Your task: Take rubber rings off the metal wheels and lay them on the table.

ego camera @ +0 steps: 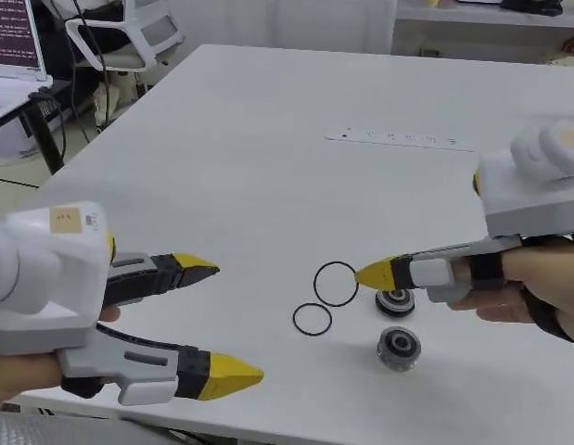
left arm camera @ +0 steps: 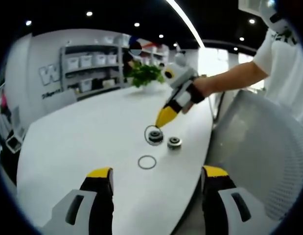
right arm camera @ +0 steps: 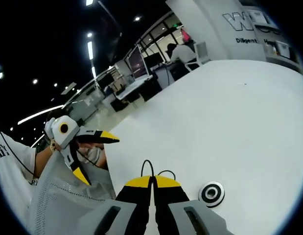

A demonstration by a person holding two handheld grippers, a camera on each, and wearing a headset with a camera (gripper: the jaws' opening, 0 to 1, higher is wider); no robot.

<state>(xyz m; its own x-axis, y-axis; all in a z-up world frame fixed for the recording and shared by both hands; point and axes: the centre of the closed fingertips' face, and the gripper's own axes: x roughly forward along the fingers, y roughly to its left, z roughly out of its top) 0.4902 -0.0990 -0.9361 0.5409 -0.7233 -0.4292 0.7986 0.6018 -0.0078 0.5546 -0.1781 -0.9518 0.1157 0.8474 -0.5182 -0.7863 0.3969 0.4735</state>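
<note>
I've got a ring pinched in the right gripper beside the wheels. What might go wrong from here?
The right gripper holds the larger rubber ring only at its very tips, so it may slip or spring away. The far wheel sits right by those tips; a careless sweep could knock it rolling. The left gripper is open and well apart, so nothing steadies that wheel.

Shows thin black rubber rings beside dark-centred silver metal wheels on a plain white table, with yellow tips on the black-and-grey left gripper and right gripper.
</note>
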